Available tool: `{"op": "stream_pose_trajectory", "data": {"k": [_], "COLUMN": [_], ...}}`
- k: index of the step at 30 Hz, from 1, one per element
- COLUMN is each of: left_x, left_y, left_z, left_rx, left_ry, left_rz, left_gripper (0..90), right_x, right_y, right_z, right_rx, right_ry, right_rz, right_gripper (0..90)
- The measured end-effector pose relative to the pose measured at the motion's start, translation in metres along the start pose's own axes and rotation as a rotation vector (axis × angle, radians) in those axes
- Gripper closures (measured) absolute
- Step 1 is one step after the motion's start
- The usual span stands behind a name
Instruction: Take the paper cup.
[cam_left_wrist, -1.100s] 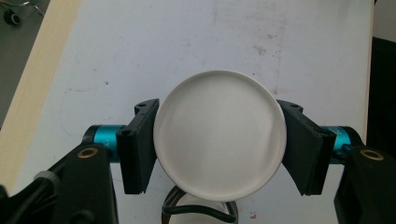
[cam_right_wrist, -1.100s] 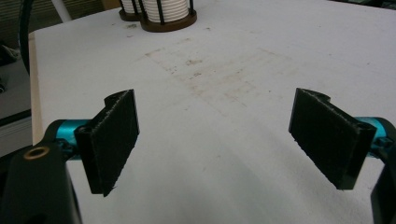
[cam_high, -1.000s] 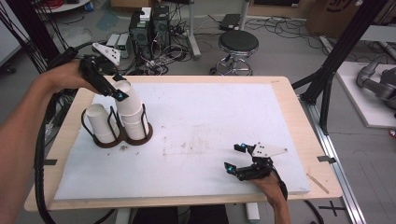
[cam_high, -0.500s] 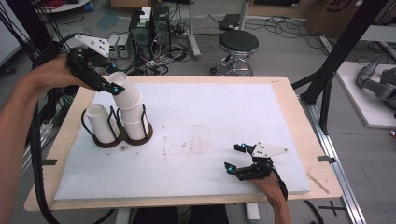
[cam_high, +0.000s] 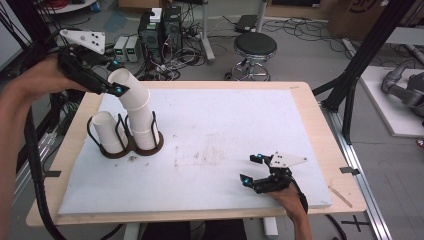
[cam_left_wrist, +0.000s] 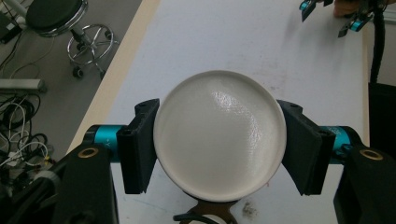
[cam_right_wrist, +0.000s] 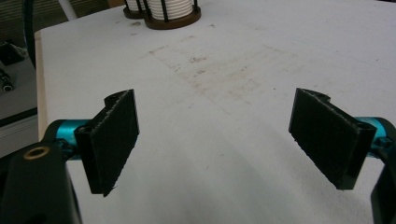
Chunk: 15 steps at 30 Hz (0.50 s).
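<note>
Above the holder (cam_high: 125, 146), the left gripper (cam_high: 114, 90) has tilted its cup (cam_high: 131, 92) further.

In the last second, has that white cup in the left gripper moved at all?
Yes. The left gripper has lifted the white cup up and tilted it toward the table's far left edge, away from the dark cup holder, which stayed put.

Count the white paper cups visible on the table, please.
3 at least: one cup in the holder's left ring, one in its right ring, one tilted, gripped by the left tongs. Nested cups may be hidden.
</note>
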<state>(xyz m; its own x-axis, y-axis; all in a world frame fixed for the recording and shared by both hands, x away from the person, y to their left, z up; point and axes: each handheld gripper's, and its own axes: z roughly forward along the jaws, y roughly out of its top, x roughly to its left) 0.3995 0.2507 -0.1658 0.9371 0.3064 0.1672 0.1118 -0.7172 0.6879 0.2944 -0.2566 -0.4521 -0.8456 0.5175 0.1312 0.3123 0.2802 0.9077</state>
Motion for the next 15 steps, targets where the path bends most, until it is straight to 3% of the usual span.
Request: {"op": "stream_pose_trajectory", "data": {"k": [7, 15], "left_x": [-0.004, -0.011], "left_y": [0.001, -0.003], "left_z": [-0.005, -0.009], "left_rx": [-0.026, -0.118], "left_ry": [-0.001, -0.044], "left_rz": [-0.010, -0.007], "left_gripper": [35.0, 35.0], "right_x": [0.001, 0.000], "right_y": [0.000, 0.000], "right_z": [0.000, 0.000], "right_rx": [-0.004, -0.004], "right_ry": [-0.002, 0.000], "right_rz": [-0.003, -0.005], "right_gripper": [16.5, 16.5]}}
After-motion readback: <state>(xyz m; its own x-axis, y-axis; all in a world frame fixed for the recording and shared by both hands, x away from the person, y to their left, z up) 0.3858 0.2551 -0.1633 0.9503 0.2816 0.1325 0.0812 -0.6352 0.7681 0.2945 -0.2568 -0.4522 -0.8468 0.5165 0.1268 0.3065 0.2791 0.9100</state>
